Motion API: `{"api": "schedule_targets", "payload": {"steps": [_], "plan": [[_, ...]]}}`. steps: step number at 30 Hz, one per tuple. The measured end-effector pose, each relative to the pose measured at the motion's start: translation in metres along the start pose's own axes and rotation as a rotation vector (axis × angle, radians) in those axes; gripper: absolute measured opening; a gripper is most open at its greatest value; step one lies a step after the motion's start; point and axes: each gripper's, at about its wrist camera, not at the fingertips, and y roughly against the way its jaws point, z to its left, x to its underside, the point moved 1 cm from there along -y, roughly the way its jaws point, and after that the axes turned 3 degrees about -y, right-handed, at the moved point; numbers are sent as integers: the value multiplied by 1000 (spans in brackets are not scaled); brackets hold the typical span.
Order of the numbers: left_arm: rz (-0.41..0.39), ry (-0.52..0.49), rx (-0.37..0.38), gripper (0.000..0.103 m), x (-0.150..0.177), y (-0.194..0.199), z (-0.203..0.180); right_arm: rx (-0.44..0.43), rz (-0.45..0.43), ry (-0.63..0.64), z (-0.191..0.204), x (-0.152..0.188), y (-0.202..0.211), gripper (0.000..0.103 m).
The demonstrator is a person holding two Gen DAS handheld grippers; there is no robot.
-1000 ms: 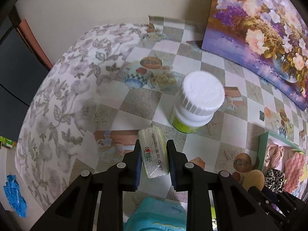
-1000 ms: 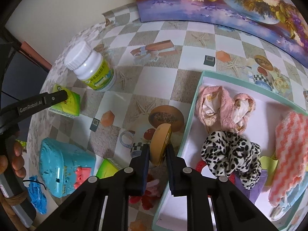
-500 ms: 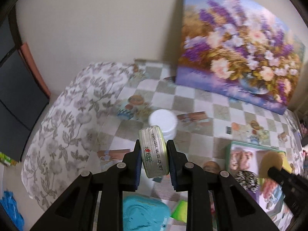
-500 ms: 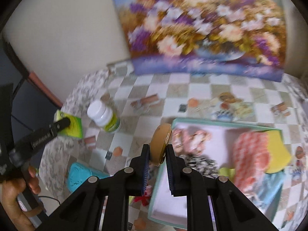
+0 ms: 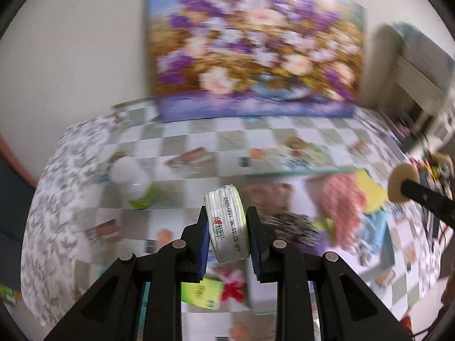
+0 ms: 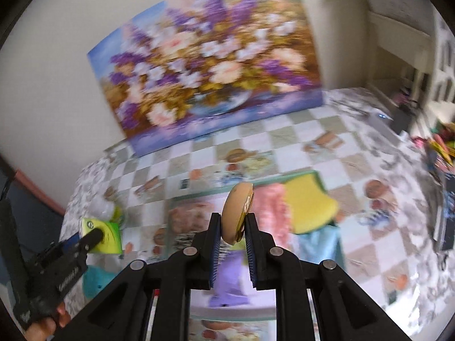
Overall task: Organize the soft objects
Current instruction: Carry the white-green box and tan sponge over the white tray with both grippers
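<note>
My left gripper (image 5: 226,213) is shut on a white-and-green tissue pack (image 5: 226,236) with a printed date, held in the air above the checked tablecloth. In the right wrist view that left gripper (image 6: 98,234) shows at lower left with the green pack (image 6: 109,240) in it. My right gripper (image 6: 232,217) is shut on a tan round puff (image 6: 237,199), standing on edge above the green-rimmed tray (image 6: 199,194). The tray holds a pink cloth (image 5: 344,199), a leopard scrunchie (image 5: 290,224), a yellow sponge (image 6: 310,204) and a purple item (image 6: 230,284).
A white-capped bottle (image 5: 129,174) stands on the table left of the tray. A green packet (image 5: 202,292) and a red thing (image 5: 233,292) lie near the front edge. A flower painting (image 5: 256,56) leans on the back wall. A person's hand (image 6: 42,326) grips the left tool.
Both grippers rose and swung to the right with their loads, from low over the table to above the tray. The views now take in the painting and the wall.
</note>
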Motion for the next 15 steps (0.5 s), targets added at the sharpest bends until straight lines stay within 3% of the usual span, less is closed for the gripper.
{"api": "schedule_targets", "payload": {"steps": [7, 15], "plan": [[60, -130, 82, 26, 17, -13, -62, 102, 65, -65, -44, 14, -14, 18], [135, -115, 129, 26, 39, -28, -72, 158, 159, -86, -62, 31, -36, 18]]}}
